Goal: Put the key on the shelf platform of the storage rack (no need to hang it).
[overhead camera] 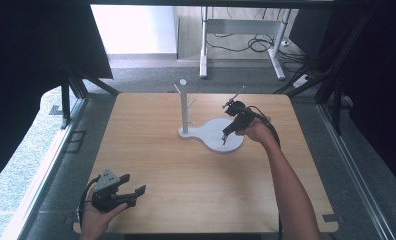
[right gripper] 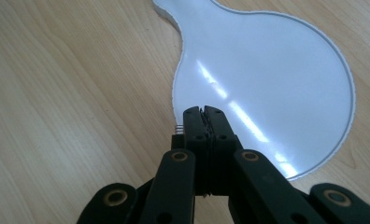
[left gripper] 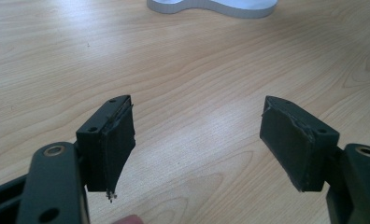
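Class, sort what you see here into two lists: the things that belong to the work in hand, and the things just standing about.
Belongs to the work:
- right gripper, fingers shut, over the base
- white stand base
- white pegged post on that base

Standing about:
- left gripper, open, at the table's near edge
- desk frame beyond the table

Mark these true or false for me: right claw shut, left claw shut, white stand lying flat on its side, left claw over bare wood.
1. The right claw is shut. True.
2. The left claw is shut. False: its jaws stand wide apart with nothing between them.
3. The white stand lies on its side. False: its post is upright on the white base.
4. The left claw is over bare wood of the table. True.
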Demonstrator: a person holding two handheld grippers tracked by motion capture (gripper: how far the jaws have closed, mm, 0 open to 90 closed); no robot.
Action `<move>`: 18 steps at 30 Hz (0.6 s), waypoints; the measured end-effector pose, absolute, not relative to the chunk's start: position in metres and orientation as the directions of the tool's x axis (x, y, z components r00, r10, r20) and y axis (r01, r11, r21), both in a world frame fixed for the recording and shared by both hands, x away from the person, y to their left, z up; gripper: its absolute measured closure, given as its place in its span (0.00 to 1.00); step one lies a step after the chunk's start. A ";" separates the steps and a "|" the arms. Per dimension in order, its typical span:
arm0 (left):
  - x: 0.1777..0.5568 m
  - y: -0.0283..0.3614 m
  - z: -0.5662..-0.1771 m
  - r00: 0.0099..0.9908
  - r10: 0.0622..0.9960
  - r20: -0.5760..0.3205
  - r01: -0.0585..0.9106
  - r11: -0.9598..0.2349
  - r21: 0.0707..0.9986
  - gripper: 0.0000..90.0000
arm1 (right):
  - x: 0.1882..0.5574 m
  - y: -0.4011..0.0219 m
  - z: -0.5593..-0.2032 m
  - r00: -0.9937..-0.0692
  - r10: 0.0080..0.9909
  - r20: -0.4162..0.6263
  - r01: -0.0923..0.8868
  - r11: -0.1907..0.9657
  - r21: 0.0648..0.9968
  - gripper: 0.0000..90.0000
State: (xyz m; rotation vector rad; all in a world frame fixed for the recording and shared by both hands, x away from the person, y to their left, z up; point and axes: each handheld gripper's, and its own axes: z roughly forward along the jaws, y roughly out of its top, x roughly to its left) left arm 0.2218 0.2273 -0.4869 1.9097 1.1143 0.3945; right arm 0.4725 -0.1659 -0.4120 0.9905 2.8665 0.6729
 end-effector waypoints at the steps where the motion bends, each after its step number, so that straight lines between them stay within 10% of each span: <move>1: 0.222 0.227 -0.487 0.550 0.823 -0.144 0.548 -0.225 0.805 0.29 | 0.474 -0.165 -0.412 -0.793 0.599 0.106 0.584 0.700 0.411 1.00; 18: 0.222 0.228 -0.486 0.550 0.822 -0.145 0.546 -0.223 0.807 0.29 | 0.492 -0.156 -0.420 -0.777 0.622 0.099 0.601 0.686 0.410 1.00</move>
